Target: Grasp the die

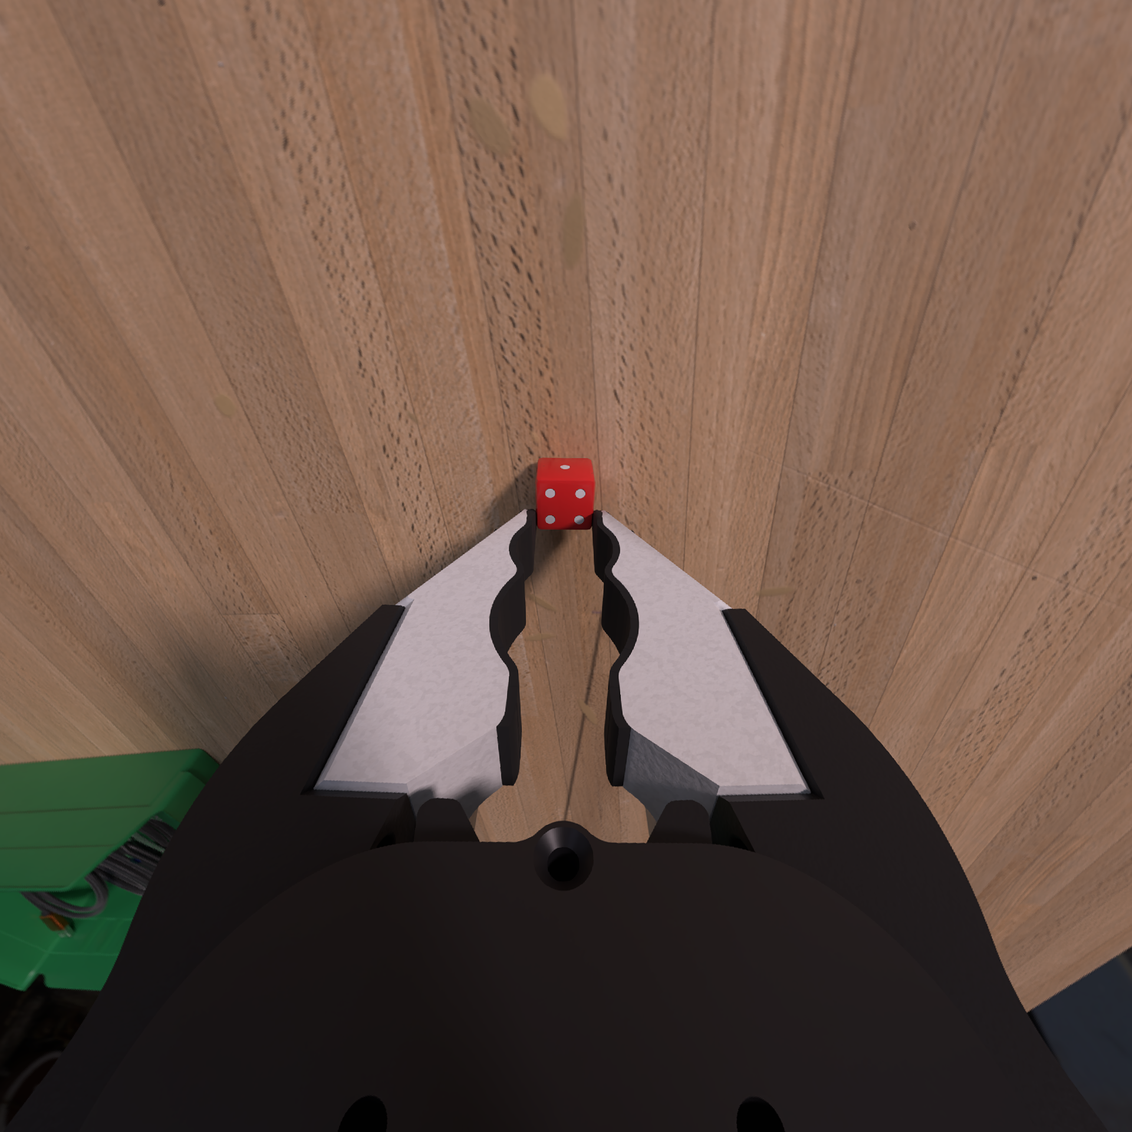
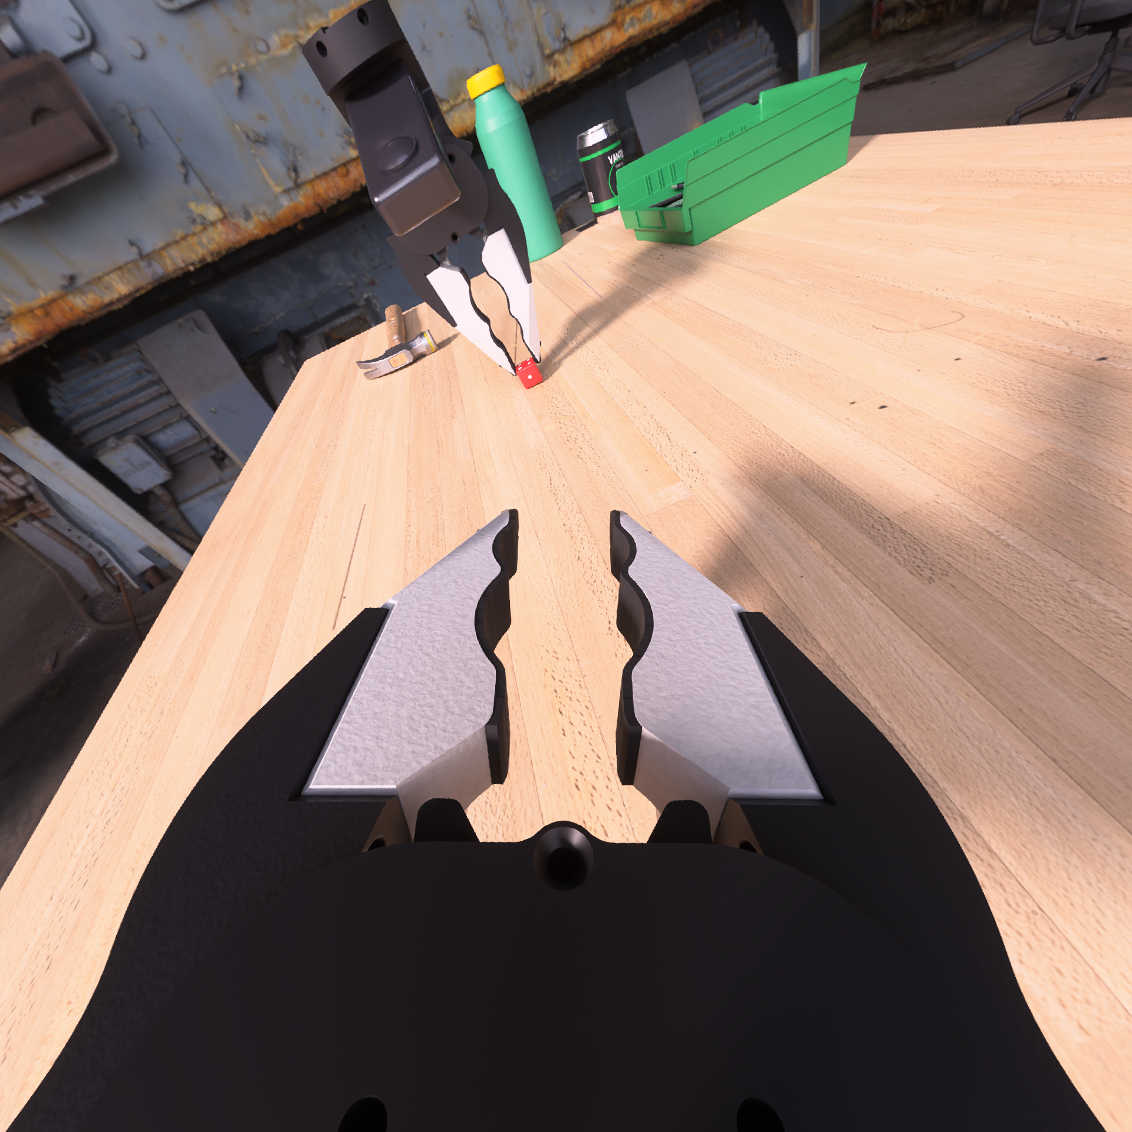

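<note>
The left gripper point(image 1: 565, 519) points down at the wooden tabletop point(image 1: 796, 306), its fingertips closed against both sides of the red die point(image 1: 565, 493), which sits on the wood near the far edge. The right gripper point(image 2: 563, 520) hovers over the middle of the table, jaws parted and holding nothing. By the far edge lie a claw hammer point(image 2: 395, 355), a green bottle point(image 2: 517, 165), a drink can point(image 2: 601, 165) and a green bin point(image 2: 741, 159).
</note>
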Available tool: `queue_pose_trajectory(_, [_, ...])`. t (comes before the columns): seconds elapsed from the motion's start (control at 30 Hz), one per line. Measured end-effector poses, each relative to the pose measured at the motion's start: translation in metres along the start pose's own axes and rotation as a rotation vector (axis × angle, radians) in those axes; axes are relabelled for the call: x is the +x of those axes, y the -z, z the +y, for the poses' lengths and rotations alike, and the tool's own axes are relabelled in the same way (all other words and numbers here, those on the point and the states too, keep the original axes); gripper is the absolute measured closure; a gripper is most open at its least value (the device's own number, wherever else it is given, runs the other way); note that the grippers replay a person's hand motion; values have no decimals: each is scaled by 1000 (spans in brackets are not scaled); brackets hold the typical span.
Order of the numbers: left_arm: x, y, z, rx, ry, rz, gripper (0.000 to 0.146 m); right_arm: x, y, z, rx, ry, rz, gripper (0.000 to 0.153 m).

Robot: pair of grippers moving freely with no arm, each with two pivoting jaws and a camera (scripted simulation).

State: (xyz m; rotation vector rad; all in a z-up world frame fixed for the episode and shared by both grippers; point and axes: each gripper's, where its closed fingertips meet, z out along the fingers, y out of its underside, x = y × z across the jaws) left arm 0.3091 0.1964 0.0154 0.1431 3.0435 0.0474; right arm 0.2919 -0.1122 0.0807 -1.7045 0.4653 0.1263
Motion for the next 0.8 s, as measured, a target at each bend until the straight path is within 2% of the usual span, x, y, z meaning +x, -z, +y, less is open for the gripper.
queue_pose_trajectory(0.2, [-7,5,-4,55,171,-39,128,-2,-1,1,-5,10,-7,123])
queue_pose_trajectory(0.33, [-4,2,-2,7,331,-7,128,-3,-1,1,-4,16,-11,123])
queue_pose_trajectory(0.43, [-3,0,-9,3,393,-22,128,-4,-1,0,-2,13,-15,123])
queue_pose_trajectory(0.8, [11,1,-17,53,534,106,128,-3,-1,0,3,7,-20,123])
